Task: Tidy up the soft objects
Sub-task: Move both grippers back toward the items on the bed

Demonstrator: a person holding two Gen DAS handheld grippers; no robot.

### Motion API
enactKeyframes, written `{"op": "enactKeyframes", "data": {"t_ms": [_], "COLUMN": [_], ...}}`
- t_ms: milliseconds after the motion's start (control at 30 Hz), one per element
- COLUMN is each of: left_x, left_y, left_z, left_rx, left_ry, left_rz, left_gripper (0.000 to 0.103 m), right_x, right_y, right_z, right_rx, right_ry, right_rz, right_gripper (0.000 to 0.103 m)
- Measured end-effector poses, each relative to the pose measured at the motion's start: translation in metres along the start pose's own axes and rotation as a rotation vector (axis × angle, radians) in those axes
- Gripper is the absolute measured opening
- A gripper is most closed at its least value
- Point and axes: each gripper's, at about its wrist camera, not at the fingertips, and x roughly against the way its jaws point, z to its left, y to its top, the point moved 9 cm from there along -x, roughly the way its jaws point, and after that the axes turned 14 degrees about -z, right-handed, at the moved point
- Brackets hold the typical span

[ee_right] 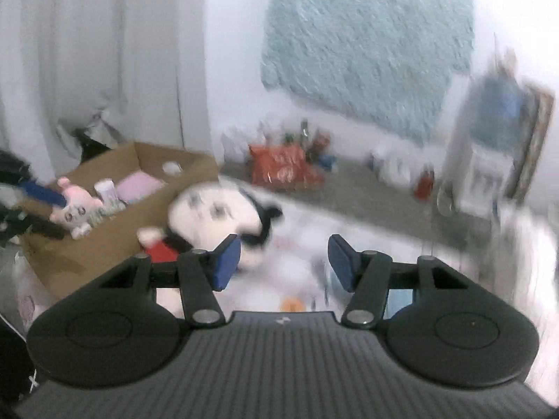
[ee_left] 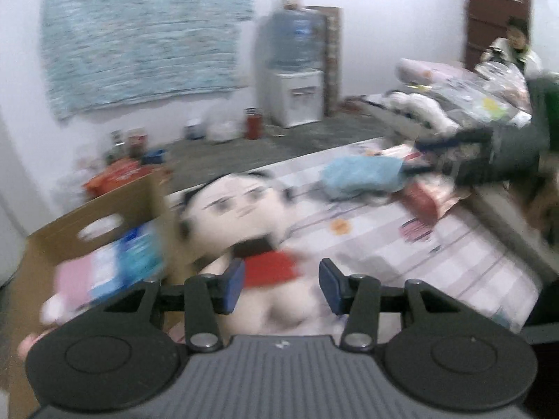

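Observation:
Both views are motion-blurred. A plush doll (ee_left: 241, 206) with a white face, black hair and a red scarf lies on the striped bed sheet (ee_left: 454, 262), beside a cardboard box (ee_left: 52, 244). My left gripper (ee_left: 282, 286) hovers open above the doll's body, its pads apart from it. In the right wrist view the doll (ee_right: 216, 213) lies ahead of my right gripper (ee_right: 283, 262), which is open with nothing between its pads. The box (ee_right: 139, 216) holds a pink plush (ee_right: 75, 209) and pink and blue soft items. A light blue soft item (ee_left: 363, 176) lies further along the bed, close to the right gripper (ee_left: 422, 157).
A pile of bedding and bags (ee_left: 471, 97) lies at the bed's far right, with a person (ee_left: 517, 42) behind it. On the floor by the wall stand a water dispenser (ee_left: 293, 80), an orange bag (ee_right: 283, 167) and bottles. A curtain (ee_right: 87, 52) hangs behind the box.

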Motion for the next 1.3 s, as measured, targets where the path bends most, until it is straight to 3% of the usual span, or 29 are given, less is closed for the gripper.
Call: {"op": "enactKeyframes", "data": {"t_ms": [67,167,333,433,567,667,700,767,833,867,900,933,1033,1300], "left_x": [-0.037,-0.083,-0.179,-0.234,-0.298,-0.331,-0.341,-0.363,-0.382,-0.387,-0.387,-0.386,-0.363,-0.246], "left_y": [0.011,0.028,0.039,0.043,0.055,0.066,0.068,0.066,0.059,0.055,0.048,0.044,0.035,0.049], "left_z": [-0.025,-0.057,-0.115,-0.126,-0.111,-0.098,-0.095,-0.094,-0.093,-0.094,-0.097,-0.099,-0.101,-0.089], "left_rx": [-0.009,-0.015,-0.056,-0.003,0.151,0.182,0.188,0.209,0.268,0.315,0.361,0.384,0.357,0.209], "left_ry": [-0.053,-0.09,-0.223,-0.214,-0.175,-0.14,-0.135,-0.17,-0.198,-0.224,-0.268,-0.292,-0.304,-0.197], "left_rz": [0.001,-0.013,0.031,0.068,0.074,0.06,0.058,0.109,0.177,0.212,0.257,0.285,0.312,0.147], "left_gripper": [0.049,0.056,0.069,0.072,0.078,0.097,0.096,0.088,0.058,0.033,0.023,0.005,0.006,0.006], "right_x": [-0.005,-0.019,-0.035,-0.042,-0.039,-0.034,-0.034,-0.033,-0.032,-0.031,-0.028,-0.028,-0.028,-0.015], "right_y": [-0.034,-0.078,-0.115,-0.13,-0.131,-0.127,-0.128,-0.128,-0.131,-0.131,-0.129,-0.128,-0.127,-0.115], "right_z": [-0.014,-0.025,-0.034,-0.033,-0.038,-0.046,-0.049,-0.056,-0.059,-0.06,-0.061,-0.061,-0.063,-0.061], "right_rx": [-0.083,-0.181,-0.211,-0.25,-0.315,-0.313,-0.336,-0.384,-0.401,-0.399,-0.396,-0.396,-0.406,-0.407], "right_ry": [-0.01,-0.029,-0.068,-0.029,-0.022,-0.044,-0.043,-0.041,-0.048,-0.054,-0.057,-0.056,-0.059,-0.026], "right_rz": [0.021,0.066,0.09,0.114,0.118,0.104,0.099,0.104,0.111,0.11,0.105,0.099,0.092,0.053], "right_gripper": [0.055,0.055,0.055,0.055,0.055,0.055,0.055,0.056,0.056,0.056,0.056,0.056,0.056,0.055]}}
